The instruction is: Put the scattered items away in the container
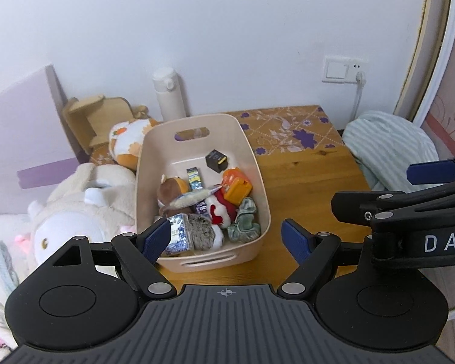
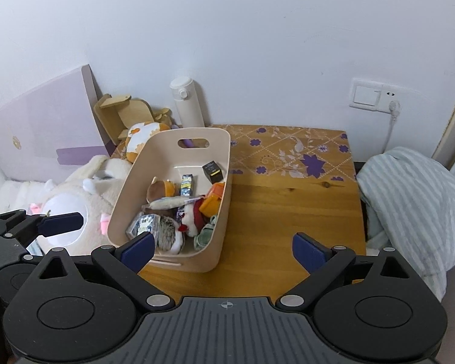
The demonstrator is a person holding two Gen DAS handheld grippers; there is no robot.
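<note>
- Both our grippers, left gripper (image 1: 227, 239) and right gripper (image 2: 223, 250), have fingers wide apart, holding nothing.
- Our beige bin (image 1: 251, 151) sits mid-frame on the wooden table (image 2: 288, 200), full of small toys.
- We think tidying looks done; pull back slowly, without bumping the bin.

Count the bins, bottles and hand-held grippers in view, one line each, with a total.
Beige bin: 1
White bottle: 1
Grippers: 2, the left hand-held gripper and the right hand-held gripper, both open
Total: 4
</note>
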